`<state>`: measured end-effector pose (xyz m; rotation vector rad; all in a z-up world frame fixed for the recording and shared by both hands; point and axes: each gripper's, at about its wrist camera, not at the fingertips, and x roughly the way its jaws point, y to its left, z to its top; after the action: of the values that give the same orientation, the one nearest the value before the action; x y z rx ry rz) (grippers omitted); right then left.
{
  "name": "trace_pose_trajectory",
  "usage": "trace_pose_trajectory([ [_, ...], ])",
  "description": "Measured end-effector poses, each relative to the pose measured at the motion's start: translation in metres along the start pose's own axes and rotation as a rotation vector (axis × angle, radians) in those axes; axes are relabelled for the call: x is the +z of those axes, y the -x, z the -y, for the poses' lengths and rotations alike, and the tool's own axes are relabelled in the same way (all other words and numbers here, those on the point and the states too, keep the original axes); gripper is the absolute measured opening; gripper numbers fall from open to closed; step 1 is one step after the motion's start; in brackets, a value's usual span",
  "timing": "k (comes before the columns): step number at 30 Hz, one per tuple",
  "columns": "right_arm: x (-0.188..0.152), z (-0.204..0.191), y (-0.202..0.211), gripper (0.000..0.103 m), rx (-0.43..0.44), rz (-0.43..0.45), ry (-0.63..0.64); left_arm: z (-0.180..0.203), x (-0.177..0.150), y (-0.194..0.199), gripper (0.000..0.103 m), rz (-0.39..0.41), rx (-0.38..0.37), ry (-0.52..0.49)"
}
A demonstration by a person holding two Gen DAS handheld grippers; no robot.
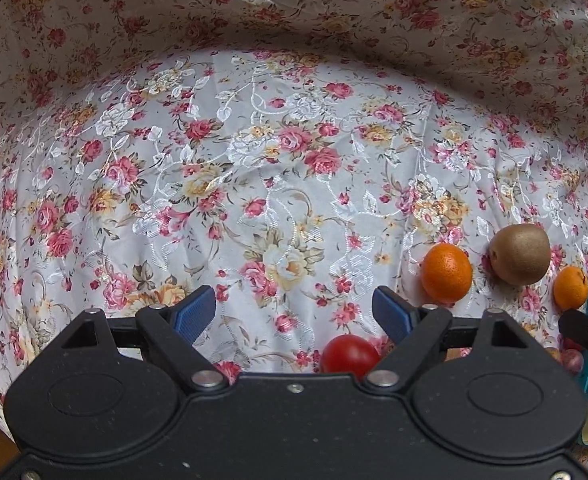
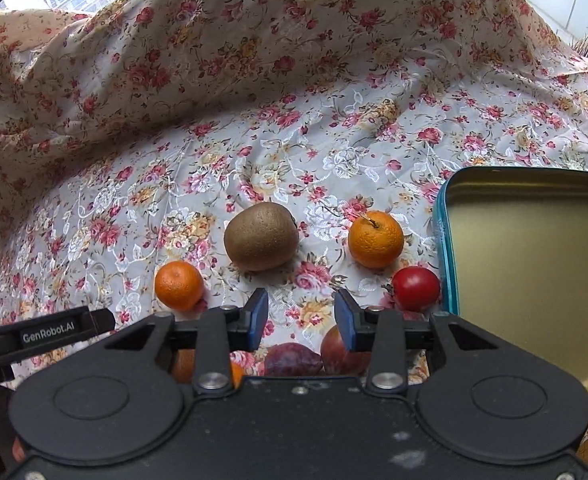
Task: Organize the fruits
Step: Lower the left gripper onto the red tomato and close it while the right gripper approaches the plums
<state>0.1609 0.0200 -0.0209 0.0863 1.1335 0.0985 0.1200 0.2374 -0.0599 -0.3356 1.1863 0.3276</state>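
While both grippers point down at the floral cloth [image 2: 294, 128], right gripper [image 2: 301, 322] jaws are spread, nothing between; kiwi [image 2: 261, 236] just ahead, tin tray [image 2: 534, 264] to its right. Left gripper [image 1: 294, 314] spread wide, empty, tomato [image 1: 350, 356] just below its right finger.

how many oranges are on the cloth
3, maybe more: one orange left of the kiwi, one stemmed right of it, one half-hidden under the right gripper.

White lettering "GenRobot.AI" runs along a black gripper arm [image 2: 49, 336] at the lower left of the right wrist view
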Motion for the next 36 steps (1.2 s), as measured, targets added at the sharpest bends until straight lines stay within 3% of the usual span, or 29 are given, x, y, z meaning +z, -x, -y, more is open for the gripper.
trace_pose_trajectory([
  [5,-0.001,0.002,-0.011,0.040,0.012,0.002,-0.008,-0.008,0.000,-0.005,0.085,-0.030,-0.006,0.040],
  [11,-0.010,0.009,-0.026,0.039,0.110,-0.109,-0.071,-0.008,-0.003,-0.002,0.085,-0.050,-0.037,0.021],
  [17,-0.006,0.005,-0.019,0.039,0.114,-0.074,-0.065,-0.003,-0.012,0.007,0.085,-0.062,-0.078,-0.025],
  [21,-0.003,0.003,-0.013,0.039,0.114,-0.053,-0.039,0.003,-0.020,0.006,0.084,-0.079,-0.064,-0.082],
  [26,-0.002,0.001,-0.008,0.039,0.135,-0.041,-0.030,0.001,-0.026,0.001,0.082,-0.110,-0.075,-0.087],
  [36,-0.007,0.002,-0.009,0.037,0.147,-0.060,-0.007,0.012,-0.024,-0.011,0.082,-0.094,-0.055,-0.071],
])
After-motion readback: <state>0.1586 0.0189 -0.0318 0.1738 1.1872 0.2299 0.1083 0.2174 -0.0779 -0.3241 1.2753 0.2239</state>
